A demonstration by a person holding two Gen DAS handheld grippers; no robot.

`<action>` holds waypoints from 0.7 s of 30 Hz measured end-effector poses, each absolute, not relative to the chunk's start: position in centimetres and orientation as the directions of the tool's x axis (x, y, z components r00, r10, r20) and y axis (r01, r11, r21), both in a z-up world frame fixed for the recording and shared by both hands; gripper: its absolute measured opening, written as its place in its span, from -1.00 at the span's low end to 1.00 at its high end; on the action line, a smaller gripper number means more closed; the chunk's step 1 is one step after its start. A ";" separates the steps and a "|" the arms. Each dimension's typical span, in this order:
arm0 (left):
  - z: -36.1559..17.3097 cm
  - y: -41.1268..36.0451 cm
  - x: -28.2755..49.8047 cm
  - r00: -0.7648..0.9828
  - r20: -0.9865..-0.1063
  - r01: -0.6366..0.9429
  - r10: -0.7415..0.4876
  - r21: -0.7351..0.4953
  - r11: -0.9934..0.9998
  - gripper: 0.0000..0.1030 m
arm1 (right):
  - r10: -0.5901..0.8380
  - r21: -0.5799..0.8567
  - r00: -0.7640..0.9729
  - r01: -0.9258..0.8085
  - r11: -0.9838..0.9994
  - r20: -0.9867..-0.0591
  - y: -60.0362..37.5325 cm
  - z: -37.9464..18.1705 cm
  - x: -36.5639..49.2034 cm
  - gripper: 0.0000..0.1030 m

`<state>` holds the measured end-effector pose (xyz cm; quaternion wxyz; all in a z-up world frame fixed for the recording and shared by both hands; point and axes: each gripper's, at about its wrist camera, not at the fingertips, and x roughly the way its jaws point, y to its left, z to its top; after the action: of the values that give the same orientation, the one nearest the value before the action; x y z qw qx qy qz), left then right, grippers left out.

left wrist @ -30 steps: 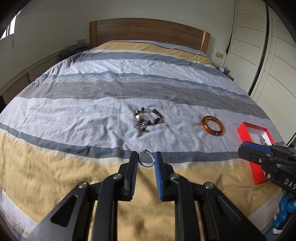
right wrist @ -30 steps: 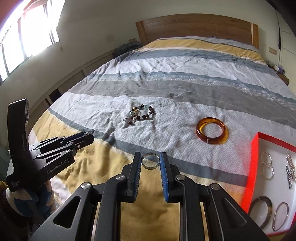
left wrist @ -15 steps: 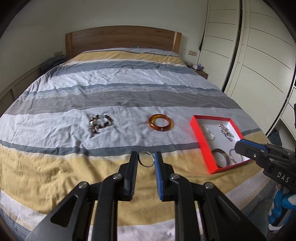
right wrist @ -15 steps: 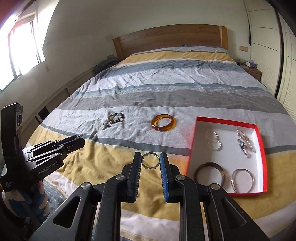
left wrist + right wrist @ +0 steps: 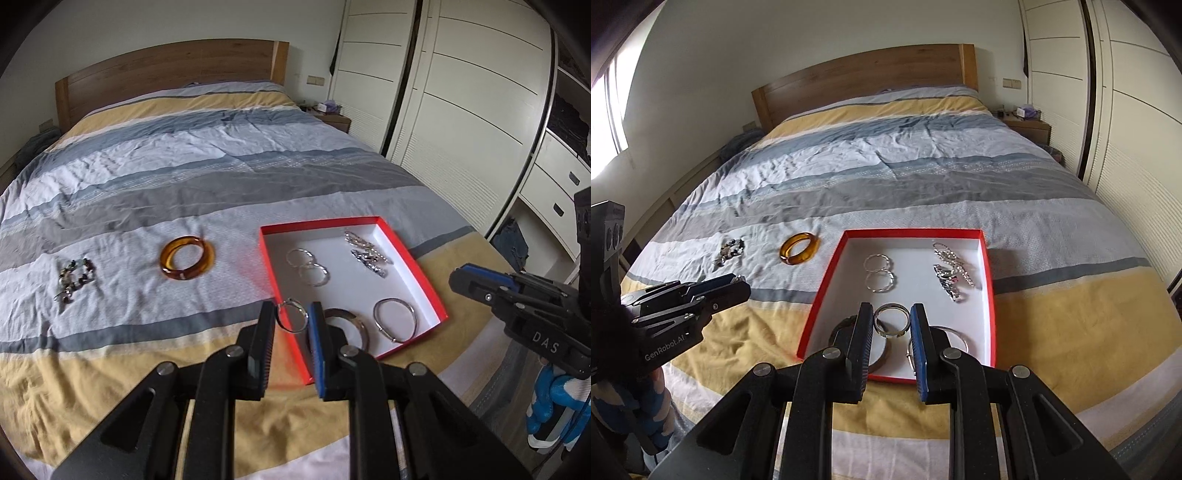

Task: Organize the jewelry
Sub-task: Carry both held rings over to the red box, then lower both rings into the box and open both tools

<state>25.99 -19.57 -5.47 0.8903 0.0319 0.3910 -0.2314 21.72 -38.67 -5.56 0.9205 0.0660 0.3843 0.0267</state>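
My left gripper point(image 5: 291, 317) and right gripper point(image 5: 891, 320) each pinch a thin silver ring across its rim, over the red box's point(image 5: 986, 288) near edge; light, stiff, slippery metal.

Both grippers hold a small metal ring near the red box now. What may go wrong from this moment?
1. The left gripper pinches its silver ring only at the edges, over the near corner of the red box; released here, it may fall on the bedspread.
2. The right gripper holds its ring above the dark bangle and the silver bangle; dropped there, it may land on them.
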 end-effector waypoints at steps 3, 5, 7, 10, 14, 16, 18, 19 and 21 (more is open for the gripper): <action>-6.9 -21.9 27.3 0.562 -0.729 0.460 -0.390 -0.116 0.880 -0.68 | 0.098 0.142 0.684 0.009 0.990 -0.722 -39.8 -7.2 23.3 -0.61; -8.0 -23.1 28.3 0.550 -0.740 0.471 -0.386 -0.107 0.876 -0.68 | 0.101 0.146 0.670 0.011 0.989 -0.735 -40.3 -8.5 24.4 -0.61; -9.1 -23.9 29.3 0.535 -0.752 0.470 -0.385 -0.114 0.875 -0.68 | 0.106 0.147 0.657 0.008 0.989 -0.746 -40.7 -9.8 25.5 -0.61; -10.6 -24.9 30.8 0.519 -0.764 0.468 -0.383 -0.122 0.876 -0.68 | 0.108 0.142 0.641 0.002 0.990 -0.760 -41.2 -11.5 27.3 -0.61; -12.2 -26.2 32.4 0.498 -0.779 0.476 -0.381 -0.122 0.871 -0.67 | 0.107 0.141 0.621 0.006 0.990 -0.776 -41.8 -13.4 29.4 -0.61; -13.0 -26.7 33.0 0.489 -0.785 0.476 -0.379 -0.124 0.871 -0.67 | 0.108 0.140 0.612 0.005 0.990 -0.784 -42.2 -14.1 30.2 -0.61; -13.7 -27.1 33.4 0.479 -0.792 0.477 -0.377 -0.126 0.870 -0.67 | 0.115 0.144 0.599 0.001 0.990 -0.793 -42.3 -14.7 30.8 -0.61; -14.0 -27.3 33.5 0.474 -0.797 0.478 -0.375 -0.125 0.869 -0.67 | 0.118 0.145 0.592 -0.002 0.989 -0.797 -42.3 -15.0 31.0 -0.61; -14.7 -27.5 33.6 0.464 -0.805 0.483 -0.371 -0.122 0.867 -0.67 | 0.121 0.143 0.582 -0.009 0.990 -0.804 -42.3 -15.5 31.3 -0.61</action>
<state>33.57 -27.53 -14.74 0.8532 0.0615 0.4534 -0.2502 31.26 -42.27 -15.50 0.8872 0.0616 0.4558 0.0367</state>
